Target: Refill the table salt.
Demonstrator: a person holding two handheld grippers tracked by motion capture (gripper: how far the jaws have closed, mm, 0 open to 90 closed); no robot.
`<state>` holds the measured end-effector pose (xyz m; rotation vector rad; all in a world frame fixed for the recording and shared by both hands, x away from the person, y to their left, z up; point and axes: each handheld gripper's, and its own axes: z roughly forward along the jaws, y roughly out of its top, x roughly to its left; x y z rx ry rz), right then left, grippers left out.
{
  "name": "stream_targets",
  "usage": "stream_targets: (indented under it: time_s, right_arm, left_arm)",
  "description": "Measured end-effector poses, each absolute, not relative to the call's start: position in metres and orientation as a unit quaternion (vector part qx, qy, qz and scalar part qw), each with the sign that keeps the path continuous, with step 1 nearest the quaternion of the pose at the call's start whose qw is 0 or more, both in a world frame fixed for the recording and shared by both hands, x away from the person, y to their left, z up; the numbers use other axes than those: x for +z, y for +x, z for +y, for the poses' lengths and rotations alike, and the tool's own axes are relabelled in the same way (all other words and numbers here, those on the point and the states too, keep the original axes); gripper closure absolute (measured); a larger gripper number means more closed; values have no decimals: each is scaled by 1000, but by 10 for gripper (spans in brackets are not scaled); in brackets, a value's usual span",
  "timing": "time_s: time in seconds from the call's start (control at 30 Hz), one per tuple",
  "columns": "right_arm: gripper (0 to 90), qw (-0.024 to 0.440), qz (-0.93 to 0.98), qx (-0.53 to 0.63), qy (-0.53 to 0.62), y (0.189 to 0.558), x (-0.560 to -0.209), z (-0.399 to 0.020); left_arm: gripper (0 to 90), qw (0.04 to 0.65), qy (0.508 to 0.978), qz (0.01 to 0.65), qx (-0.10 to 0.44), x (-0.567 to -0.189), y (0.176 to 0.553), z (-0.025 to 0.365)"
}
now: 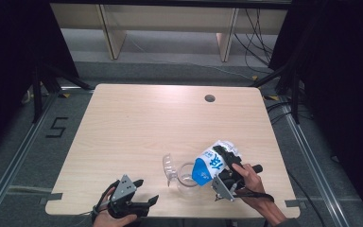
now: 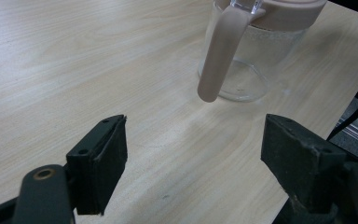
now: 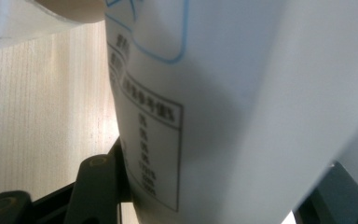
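**Carton tipped over the jug**

Your left gripper (image 1: 144,191) sits at the table's (image 1: 137,123) near edge with its jaws spread wide and nothing between them; ahead of it and to its right stands the clear jug (image 2: 256,56), well apart from the jaws, its beige handle (image 2: 218,56) turned toward them; the jug's lid (image 1: 168,168) is swung open on its left; your right gripper (image 1: 228,163) has clamped the carton (image 1: 212,163) between its jaws, partly closed on its sides; the carton leans left, its top over the jug's mouth.
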<state>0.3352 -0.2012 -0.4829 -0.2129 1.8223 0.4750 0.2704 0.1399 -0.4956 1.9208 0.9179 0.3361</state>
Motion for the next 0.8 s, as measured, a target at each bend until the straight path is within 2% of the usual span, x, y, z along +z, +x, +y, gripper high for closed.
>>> stream_targets:
  time_s: [0.8]
  right_arm:
    - [464, 610, 764, 161, -135, 335, -478, -200]
  left_arm:
    - [224, 475, 784, 375, 138, -496, 270, 139]
